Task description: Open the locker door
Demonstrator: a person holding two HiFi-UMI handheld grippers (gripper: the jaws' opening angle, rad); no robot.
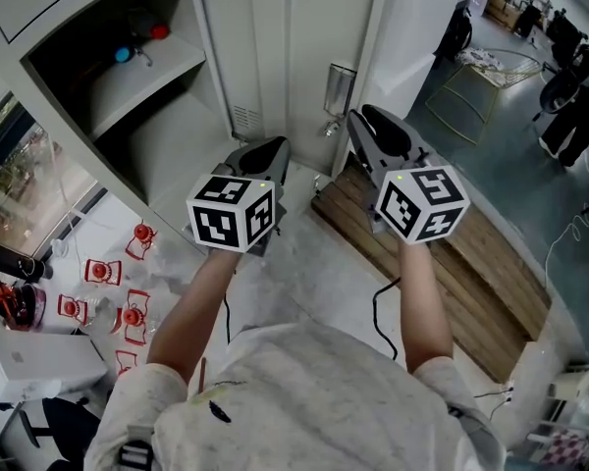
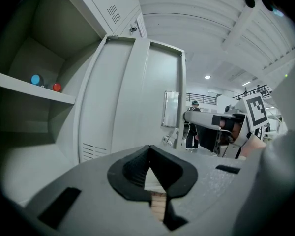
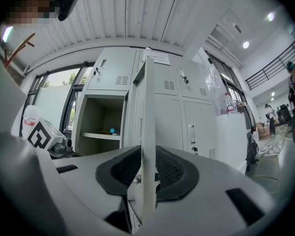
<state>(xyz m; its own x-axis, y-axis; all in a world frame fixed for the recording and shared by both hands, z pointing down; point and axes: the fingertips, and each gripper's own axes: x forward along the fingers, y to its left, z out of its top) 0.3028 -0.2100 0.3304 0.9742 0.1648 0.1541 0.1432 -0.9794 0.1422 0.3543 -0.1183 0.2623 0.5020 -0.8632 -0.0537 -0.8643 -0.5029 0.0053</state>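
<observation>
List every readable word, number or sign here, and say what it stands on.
No text here can be read.
Paper sheet at the top of the lockers: print too small.
Marker cubes: square code patterns, no words.
Red-and-white packs at the left: too blurred.

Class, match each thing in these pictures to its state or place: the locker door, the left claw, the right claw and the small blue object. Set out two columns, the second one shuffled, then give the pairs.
Column one:
1. locker door
2. left claw
3. right claw
4. blue object

Column two:
A. shut, holding nothing
B. lying on the shelf
C. swung open
D. clamped on the door's edge

Pairs: 1-C, 2-A, 3-D, 4-B.
</observation>
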